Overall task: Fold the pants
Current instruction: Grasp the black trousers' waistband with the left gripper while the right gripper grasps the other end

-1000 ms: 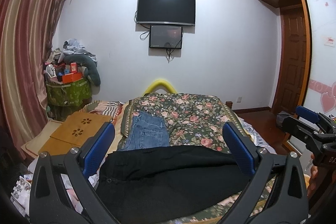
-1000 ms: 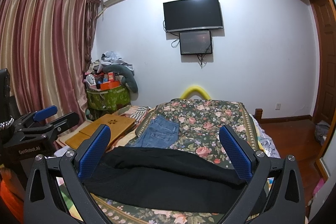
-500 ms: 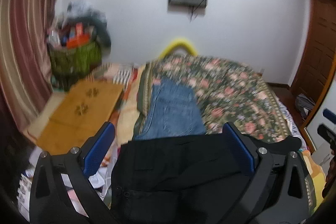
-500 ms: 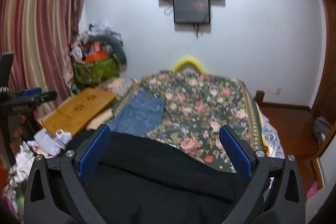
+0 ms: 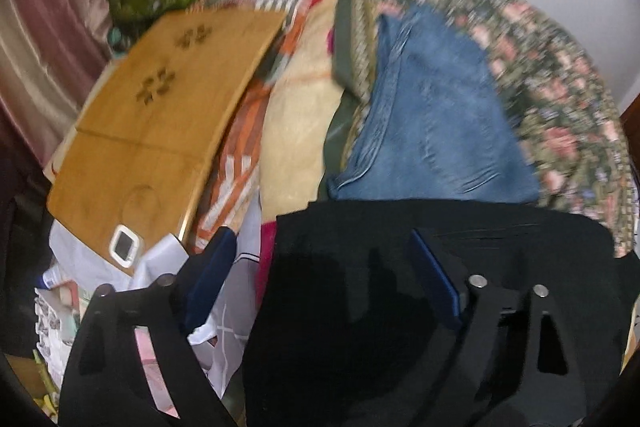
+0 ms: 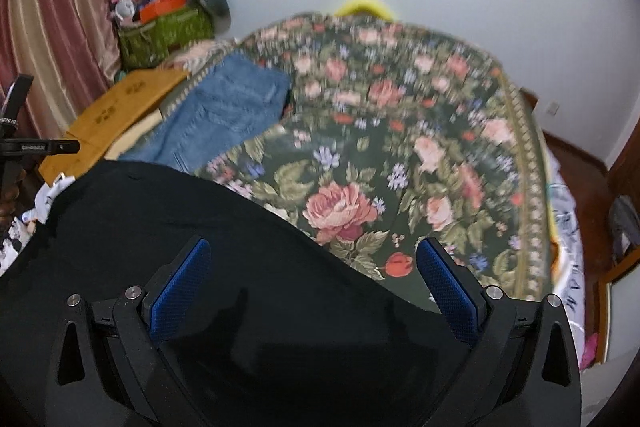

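Observation:
Black pants lie across the near end of the floral bedspread; they also show in the right wrist view. My left gripper is open just above the pants' left edge, one blue pad off the cloth and one over it. My right gripper is open above the pants' right part, with the right pad over the bedspread. Neither holds anything. Folded blue jeans lie beyond the pants, also in the right wrist view.
A wooden lap desk with a small white device lies left of the bed. Papers and bags clutter the floor there. A green basket of items stands by the curtain. Wooden floor runs along the right.
Both grippers have tilted down and dropped toward the black pants. The wall and television have slid out of view and the pants now fill the space between the fingers.

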{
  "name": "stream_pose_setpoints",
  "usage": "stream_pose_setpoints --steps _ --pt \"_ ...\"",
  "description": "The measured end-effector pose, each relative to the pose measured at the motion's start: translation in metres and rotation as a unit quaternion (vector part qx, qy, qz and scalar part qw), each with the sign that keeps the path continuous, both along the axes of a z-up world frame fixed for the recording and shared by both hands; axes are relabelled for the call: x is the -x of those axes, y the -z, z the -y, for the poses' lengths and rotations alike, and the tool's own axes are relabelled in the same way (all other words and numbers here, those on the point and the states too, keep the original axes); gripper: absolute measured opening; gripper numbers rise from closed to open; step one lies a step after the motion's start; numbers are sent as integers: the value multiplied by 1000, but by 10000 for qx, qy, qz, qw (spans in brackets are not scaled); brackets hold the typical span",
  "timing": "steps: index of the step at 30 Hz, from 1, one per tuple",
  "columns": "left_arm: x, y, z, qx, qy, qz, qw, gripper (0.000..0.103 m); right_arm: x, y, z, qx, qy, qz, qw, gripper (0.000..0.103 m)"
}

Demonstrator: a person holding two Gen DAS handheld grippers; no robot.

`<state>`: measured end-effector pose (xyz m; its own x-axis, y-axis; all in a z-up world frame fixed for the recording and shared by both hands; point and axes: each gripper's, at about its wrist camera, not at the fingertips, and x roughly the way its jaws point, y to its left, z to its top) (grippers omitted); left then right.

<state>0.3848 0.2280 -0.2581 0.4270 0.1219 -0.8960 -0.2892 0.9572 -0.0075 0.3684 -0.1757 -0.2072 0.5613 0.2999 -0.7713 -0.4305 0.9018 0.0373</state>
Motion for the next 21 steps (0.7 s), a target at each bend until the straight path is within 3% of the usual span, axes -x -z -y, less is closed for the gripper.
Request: stream_pose_setpoints --steps 3,8,10,12,14,17,19,21 --pt "-14 25 -7 143 7 -311 9994 82 -23 17 -5 102 -42 -273 9996 98" --pt "-29 57 -9 395 103 -763 9963 69 -52 43 -12 116 -269 -736 9969 81" --pt "-29 66 -10 585 104 -853 9946 62 -58 52 -15 49 -383 -975 9945 77" --pt "-26 68 -7 480 134 -783 9957 57 -59 54 -15 -190 -513 -1058 9929 70" --pt "-21 66 -3 332 185 -745 9965 49 -55 55 -15 -353 -614 -1128 9911 53" --pt "-17 61 -4 301 242 -733 9966 37 -51 67 -16 -582 -591 -1588 9838 45" --pt "-14 57 -4 367 256 -713 9965 27 -45 70 -19 -467 -645 -1535 9849 40" --pt "-11 53 -1 355 278 -686 9966 22 -40 69 -22 -432 -730 -1527 9846 22"
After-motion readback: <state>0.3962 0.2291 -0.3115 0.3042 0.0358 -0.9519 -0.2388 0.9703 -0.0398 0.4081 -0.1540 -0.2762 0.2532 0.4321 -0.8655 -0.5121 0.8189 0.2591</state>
